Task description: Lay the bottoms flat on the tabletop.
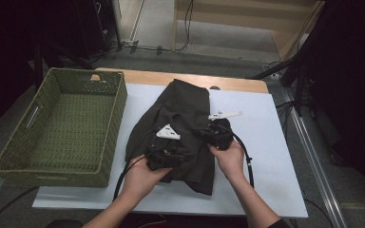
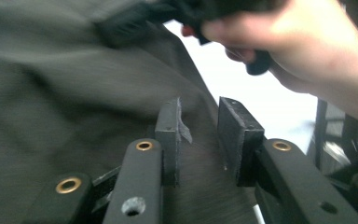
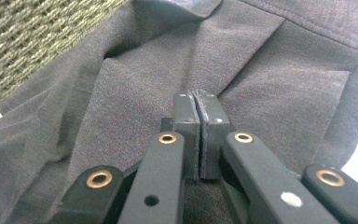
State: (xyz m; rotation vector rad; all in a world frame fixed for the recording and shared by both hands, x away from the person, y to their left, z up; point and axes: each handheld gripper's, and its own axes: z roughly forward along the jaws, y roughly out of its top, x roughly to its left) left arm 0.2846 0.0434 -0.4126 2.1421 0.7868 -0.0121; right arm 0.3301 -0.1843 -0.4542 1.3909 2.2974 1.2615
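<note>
Dark grey garment (image 1: 180, 128) lies partly folded on the table (image 1: 266, 156) just right of the green basket (image 1: 62, 128), not yet in it; left hand-held gripper (image 2: 199, 135) narrowly parted over cloth, right hand-held gripper (image 3: 199, 135) closed, whether pinching fabric unclear

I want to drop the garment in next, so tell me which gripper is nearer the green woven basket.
Left. The left gripper sits over the dark garment on the side toward the basket; the right gripper is farther across the garment.
</note>
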